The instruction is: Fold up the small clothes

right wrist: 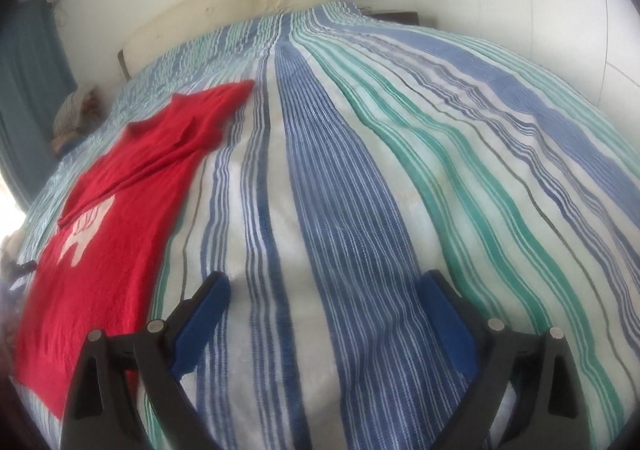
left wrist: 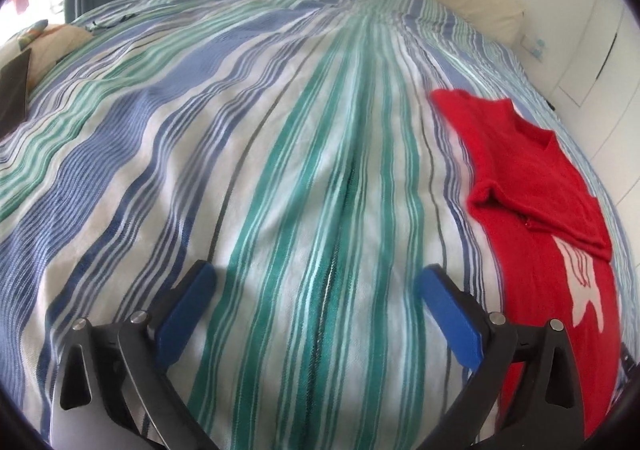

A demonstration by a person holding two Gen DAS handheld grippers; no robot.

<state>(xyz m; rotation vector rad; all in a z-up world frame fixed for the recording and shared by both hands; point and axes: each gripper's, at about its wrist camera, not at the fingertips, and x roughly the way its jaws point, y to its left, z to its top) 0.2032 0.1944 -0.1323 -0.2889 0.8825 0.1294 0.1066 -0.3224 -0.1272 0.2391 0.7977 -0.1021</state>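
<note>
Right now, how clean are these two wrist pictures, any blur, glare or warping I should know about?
Left wrist view: strong fisheye bulge bends the striped bedspread; window glare washes out the upper left; the red shirt is soft-edged. Right wrist view: same bulge and dark corners; the red shirt smears at the left rim, while the blue fingers look fairly sharp.
</note>
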